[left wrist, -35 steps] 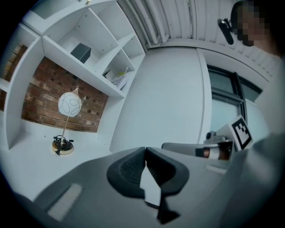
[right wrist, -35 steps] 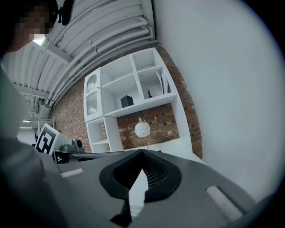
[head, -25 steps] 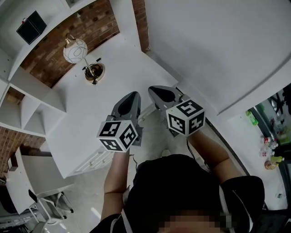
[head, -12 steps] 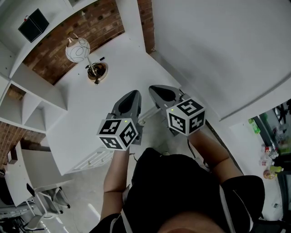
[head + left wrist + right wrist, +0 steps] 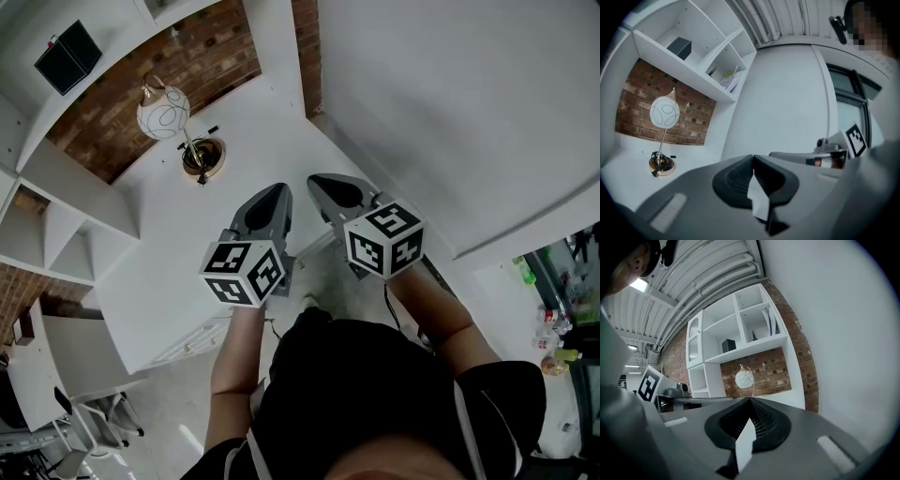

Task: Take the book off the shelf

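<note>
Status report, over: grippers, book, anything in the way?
Left gripper shut, empty. Right gripper shut, empty. Books in right-end compartment of shelf, untouched. Globe lamp on desk below; path looks clear.

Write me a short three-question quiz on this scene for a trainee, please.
1. True or false: the right gripper is shut on a book.
2. The lamp stands on: A the white desk, B the floor, C a shelf.
3. In the right gripper view, the books stand to which side of the black box?
Key: 1 false, shut but empty; 2 A; 3 right.
</note>
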Motion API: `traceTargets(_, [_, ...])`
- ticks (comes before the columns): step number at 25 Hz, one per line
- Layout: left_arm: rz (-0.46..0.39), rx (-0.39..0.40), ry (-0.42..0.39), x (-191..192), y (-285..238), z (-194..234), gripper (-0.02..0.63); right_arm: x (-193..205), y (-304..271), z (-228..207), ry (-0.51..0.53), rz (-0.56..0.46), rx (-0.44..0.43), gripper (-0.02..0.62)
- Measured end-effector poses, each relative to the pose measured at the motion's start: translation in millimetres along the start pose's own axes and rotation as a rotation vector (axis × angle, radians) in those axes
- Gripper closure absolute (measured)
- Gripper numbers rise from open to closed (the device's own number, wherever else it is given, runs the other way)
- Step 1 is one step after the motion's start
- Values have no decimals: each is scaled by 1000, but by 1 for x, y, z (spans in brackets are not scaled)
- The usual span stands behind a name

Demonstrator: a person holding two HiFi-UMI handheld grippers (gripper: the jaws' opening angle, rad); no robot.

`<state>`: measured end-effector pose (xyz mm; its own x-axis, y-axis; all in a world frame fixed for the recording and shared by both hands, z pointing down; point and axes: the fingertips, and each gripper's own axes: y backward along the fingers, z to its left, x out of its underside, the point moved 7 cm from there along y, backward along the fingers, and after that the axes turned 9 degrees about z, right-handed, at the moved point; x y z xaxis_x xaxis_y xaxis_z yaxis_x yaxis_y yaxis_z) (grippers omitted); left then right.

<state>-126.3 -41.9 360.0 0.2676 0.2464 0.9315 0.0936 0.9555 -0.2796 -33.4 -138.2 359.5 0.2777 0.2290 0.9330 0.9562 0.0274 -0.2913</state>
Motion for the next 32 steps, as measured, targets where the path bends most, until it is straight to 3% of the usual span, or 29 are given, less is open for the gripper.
traceTargets(18, [4,23,2,-32,-41,62,598,-29,-63,-29,-11,3,35,597])
traceTargets(32, [14,63,-27,-58,-45,110,598,-57,-114,-23,-5,-14,66,597])
